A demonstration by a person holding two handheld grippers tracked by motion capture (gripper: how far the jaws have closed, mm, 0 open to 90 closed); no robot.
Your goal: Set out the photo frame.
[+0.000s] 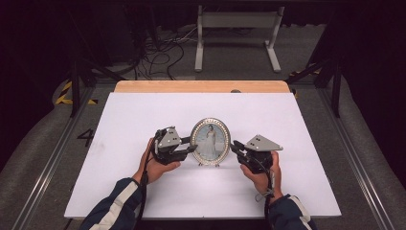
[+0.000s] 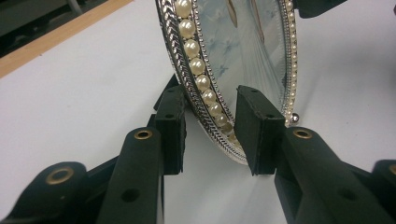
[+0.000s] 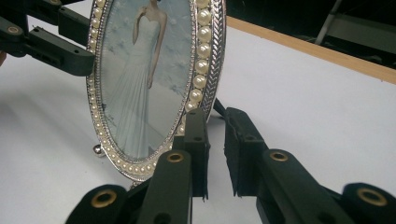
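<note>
An oval silver picture frame [image 1: 209,141] with a pearl rim stands upright on the white table sheet [image 1: 143,110] and holds a photo of someone in a long pale dress [image 3: 140,84]. My left gripper [image 1: 194,146] has the frame's left rim [image 2: 205,93] running slantwise between its pads [image 2: 259,130], and both pads touch the rim. My right gripper [image 1: 233,146] meets the frame's right rim at its pad tips [image 3: 196,135]. The slit between those pads shows bare table, so I cannot tell whether they grip. The left gripper's jaws [image 3: 60,46] reach in at the frame's far side.
The white sheet lies on a wooden table whose far edge [image 1: 201,86] shows beyond it. Behind the table, a white metal stand [image 1: 237,21] and loose cables [image 1: 158,52] sit on the floor. Two small ball feet [image 3: 97,150] rest on the sheet under the frame.
</note>
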